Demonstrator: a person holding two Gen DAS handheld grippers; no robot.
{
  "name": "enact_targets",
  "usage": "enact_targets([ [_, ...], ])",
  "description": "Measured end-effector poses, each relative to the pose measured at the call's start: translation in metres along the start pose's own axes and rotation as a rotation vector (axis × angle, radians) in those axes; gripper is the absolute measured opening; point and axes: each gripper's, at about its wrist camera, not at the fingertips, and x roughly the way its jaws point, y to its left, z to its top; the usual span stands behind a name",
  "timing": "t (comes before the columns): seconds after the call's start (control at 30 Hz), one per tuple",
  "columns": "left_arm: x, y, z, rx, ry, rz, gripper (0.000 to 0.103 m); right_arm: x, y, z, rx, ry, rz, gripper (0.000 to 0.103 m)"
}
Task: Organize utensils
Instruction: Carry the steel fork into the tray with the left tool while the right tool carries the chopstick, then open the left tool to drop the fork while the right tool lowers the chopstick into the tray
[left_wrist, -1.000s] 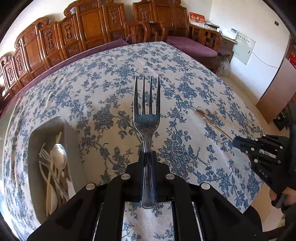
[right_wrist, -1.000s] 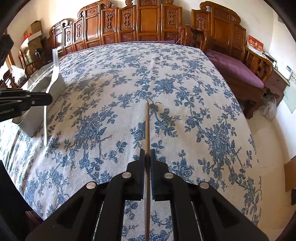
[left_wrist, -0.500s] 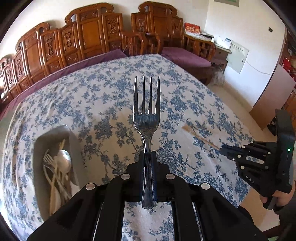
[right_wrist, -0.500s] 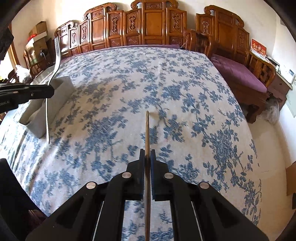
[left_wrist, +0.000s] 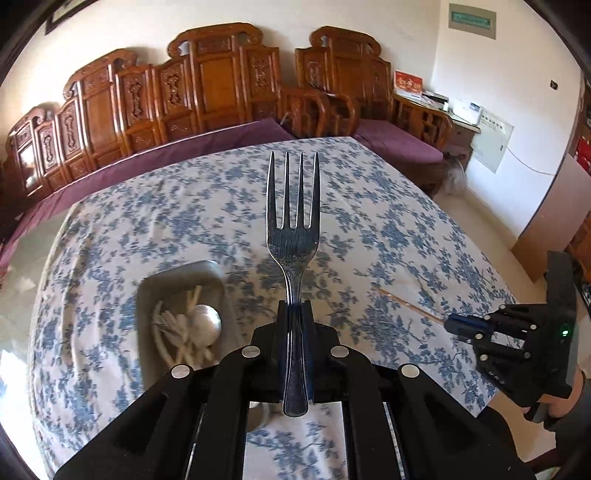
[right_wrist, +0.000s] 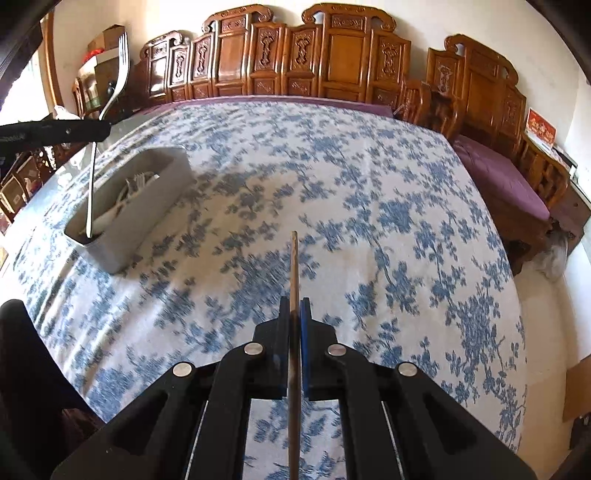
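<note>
Both hands have risen since a second ago. The left gripper (left_wrist: 294, 306), clamped tight on the fork (left_wrist: 293, 236), now hangs over the grey utensil bin (right_wrist: 147, 206). The right gripper (right_wrist: 294, 306) pinches a chopstick (right_wrist: 294, 273), lifted clear of the floral tablecloth (right_wrist: 369, 221).

Fork (left_wrist: 293, 243): silver metal with four tines, clamped by its handle between the left tongs (left_wrist: 294, 308); tines point away from the camera, handle end juts back past the pads; held in the air near the bin.
Chopstick (right_wrist: 294, 266): thin brown wooden stick, pinched along its length in the right tongs (right_wrist: 294, 304); tip sticks forward, clear of the floral worktop (right_wrist: 369, 221).
Bin (right_wrist: 155, 199): grey rectangular open-topped container standing on the worktop.
Bin contents: a metal spoon (left_wrist: 206, 322) with its bowl showing, lying among pale cream utensils (left_wrist: 173, 332) piled loosely together.
</note>
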Motion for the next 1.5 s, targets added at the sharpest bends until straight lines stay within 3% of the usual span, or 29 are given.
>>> enact_targets([
  [0.4, 0.004, 0.059, 0.005, -0.029, 0.025, 0.079, 0.006, -0.019, 0.028, 0.041, -0.052, -0.065, 0.021, 0.006],
  [0.67, 0.042, 0.088, -0.010, -0.042, 0.120, 0.117, 0.006, -0.024, 0.038, 0.054, -0.052, -0.088, 0.046, 0.006],
  [1.2, 0.099, 0.094, -0.033, -0.065, 0.256, 0.109, 0.006, -0.018, 0.049, 0.058, -0.060, -0.082, 0.062, 0.006],
  [1.5, 0.104, 0.096, -0.035, -0.081, 0.256, 0.097, 0.008, -0.023, 0.068, 0.073, -0.086, -0.094, 0.073, 0.006],
])
